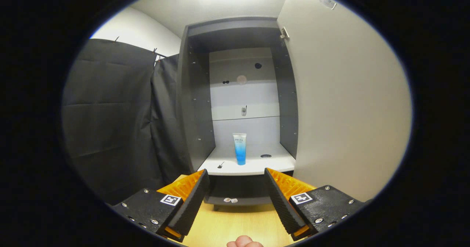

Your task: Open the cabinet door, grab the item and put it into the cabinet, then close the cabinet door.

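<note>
A grey cabinet stands ahead with its door swung open to the right. A white-and-blue tube stands upright on the cabinet's white shelf, near the front edge. My gripper is open with nothing between its fingers. It hangs over the wooden tabletop, just in front of the shelf and below the tube. The tube stands beyond the fingers, a little left of the gap's middle.
Black cloth hangs to the left of the cabinet. A small dark mark and a round dark spot lie on the shelf beside the tube. A fingertip of a person's hand shows below the gripper.
</note>
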